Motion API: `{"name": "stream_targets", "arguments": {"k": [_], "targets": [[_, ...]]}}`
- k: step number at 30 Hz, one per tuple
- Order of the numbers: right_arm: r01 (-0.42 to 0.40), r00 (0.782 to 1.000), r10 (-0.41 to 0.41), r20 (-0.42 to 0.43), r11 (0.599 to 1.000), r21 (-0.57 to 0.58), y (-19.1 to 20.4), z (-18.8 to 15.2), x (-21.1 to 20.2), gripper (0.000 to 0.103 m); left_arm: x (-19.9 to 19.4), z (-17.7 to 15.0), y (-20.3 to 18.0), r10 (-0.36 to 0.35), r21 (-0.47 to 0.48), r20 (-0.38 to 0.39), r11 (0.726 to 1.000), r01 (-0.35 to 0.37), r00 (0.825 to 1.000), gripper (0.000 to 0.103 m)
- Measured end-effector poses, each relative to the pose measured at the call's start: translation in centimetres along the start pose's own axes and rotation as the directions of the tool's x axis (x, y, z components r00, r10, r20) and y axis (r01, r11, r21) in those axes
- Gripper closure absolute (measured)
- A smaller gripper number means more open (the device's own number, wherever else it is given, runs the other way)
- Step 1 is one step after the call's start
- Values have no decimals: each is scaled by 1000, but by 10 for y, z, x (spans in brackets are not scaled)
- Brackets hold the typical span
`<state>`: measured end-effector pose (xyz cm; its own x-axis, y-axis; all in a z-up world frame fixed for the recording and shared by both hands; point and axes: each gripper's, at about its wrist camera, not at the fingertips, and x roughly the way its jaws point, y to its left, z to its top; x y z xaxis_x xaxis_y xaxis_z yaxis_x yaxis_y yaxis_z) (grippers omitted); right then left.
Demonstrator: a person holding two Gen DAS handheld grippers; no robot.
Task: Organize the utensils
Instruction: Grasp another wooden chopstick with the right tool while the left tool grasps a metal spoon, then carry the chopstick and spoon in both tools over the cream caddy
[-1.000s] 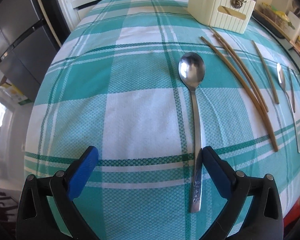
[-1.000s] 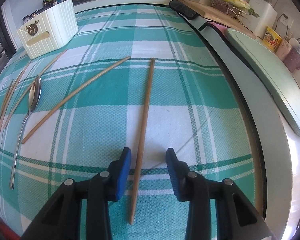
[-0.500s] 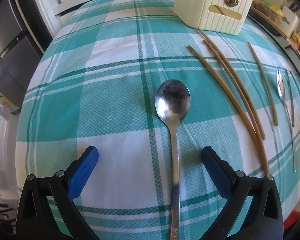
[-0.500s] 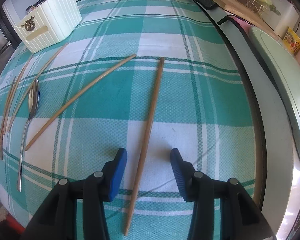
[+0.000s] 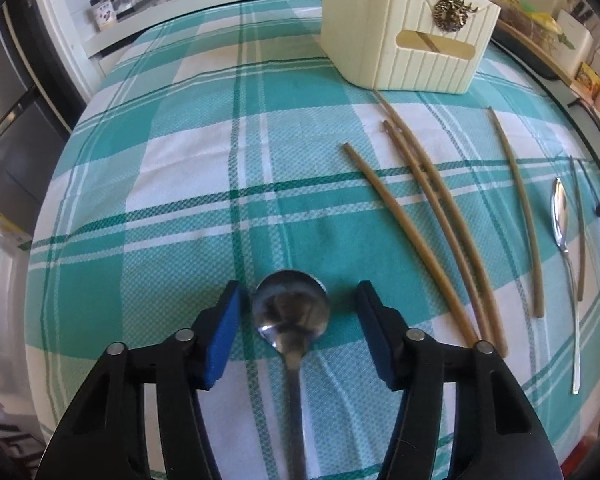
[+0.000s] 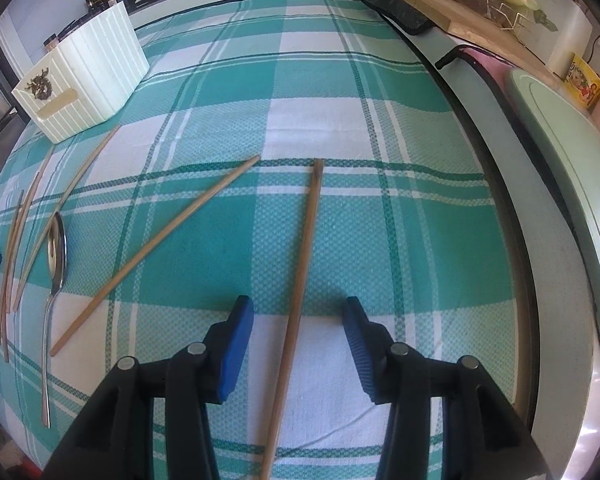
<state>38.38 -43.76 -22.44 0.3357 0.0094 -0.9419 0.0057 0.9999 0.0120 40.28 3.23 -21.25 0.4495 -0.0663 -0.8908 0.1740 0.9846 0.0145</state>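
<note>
Bright daylight, sharp focus (edges warped)

On the worktop [image 5: 204, 168], chopsticks [image 5: 432, 216] lie just before the utensil box [image 5: 408, 36]; a spoon [image 5: 292, 320] lies nearer, left of them.

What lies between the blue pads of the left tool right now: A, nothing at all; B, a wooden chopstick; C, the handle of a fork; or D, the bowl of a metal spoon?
D: in the left wrist view the round bowl of the metal spoon sits between the blue pads of the left tool, with a gap on each side.
</note>
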Motion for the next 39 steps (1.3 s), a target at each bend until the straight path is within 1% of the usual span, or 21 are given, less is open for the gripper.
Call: {"name": "stream_targets", "arguments": {"k": [1, 2, 3, 6, 7, 8, 9, 13, 15, 17, 20, 22, 25, 27, 30, 32, 37, 39], "targets": [[-1, 1000, 1, -1, 1000, 3, -1, 4, 2, 55, 0, 1, -2, 3, 8, 3, 1000, -3, 1000, 53], [0, 1000, 0, 1, 1000, 4, -1, 8, 3, 55, 0, 2, -3, 8, 16, 7, 1000, -8, 1000, 60], [0, 1000, 0, 3, 1000, 1, -2, 13, 5, 55, -1, 3, -3, 11, 21, 10, 1000, -11, 1000, 65], [-2, 1000, 2, 5, 1000, -4, 0, 31, 14, 57, -1, 7, -1, -3, 16, 0, 1000, 3, 1000, 67], [-2, 1000, 1, 16, 1000, 2, 0, 36, 15, 66, -2, 7, 0, -10, 14, -1, 1000, 10, 1000, 67], [5, 1000, -5, 20, 1000, 8, -1, 42, 16, 87, -4, 7, 1, -19, 10, 1, 1000, 19, 1000, 67], [8, 1000, -8, 21, 1000, 17, -2, 46, 17, 96, -8, 7, 4, -35, 3, 12, 999, 35, 999, 67], [-58, 997, 52, 58, 994, 92, -8, 50, 13, 97, -45, 4, 12, -82, -16, 99, 996, 84, 992, 67], [-87, 991, 77, 112, 992, 88, -3, 45, -5, 97, -65, 2, 15, -94, -18, 137, 995, 98, 986, 67], [-118, 980, 106, 170, 991, 66, 6, 39, -30, 97, -83, 0, 16, -106, -20, 172, 994, 111, 979, 67], [-172, 957, 161, 240, 985, 25, 23, 29, -70, 97, -109, -1, 16, -132, -16, 222, 990, 139, 966, 67], [-194, 942, 188, 278, 981, -9, 36, 21, -96, 97, -124, 0, 14, -144, -6, 259, 989, 151, 955, 67], [-208, 919, 218, 329, 976, -68, 56, 11, -130, 97, -144, -2, 10, -166, 7, 307, 985, 172, 937, 67], [-200, 907, 224, 357, 974, -102, 67, 4, -148, 97, -155, -2, 9, -182, 6, 331, 982, 190, 926, 67], [-190, 887, 229, 401, 972, -136, 81, -2, -168, 97, -167, 0, 9, -203, 6, 355, 977, 215, 913, 67], [-183, 869, 232, 436, 971, -151, 89, -2, -180, 97, -175, 4, 9, -216, 8, 369, 973, 230, 904, 67], [-216, 822, 272, 501, 962, -168, 102, 10, -200, 97, -196, 20, 12, -250, 8, 397, 963, 270, 883, 67], [-217, 806, 283, 520, 958, -186, 109, 18, -208, 97, -202, 30, 13, -271, 8, 399, 956, 293, 876, 67]]}}
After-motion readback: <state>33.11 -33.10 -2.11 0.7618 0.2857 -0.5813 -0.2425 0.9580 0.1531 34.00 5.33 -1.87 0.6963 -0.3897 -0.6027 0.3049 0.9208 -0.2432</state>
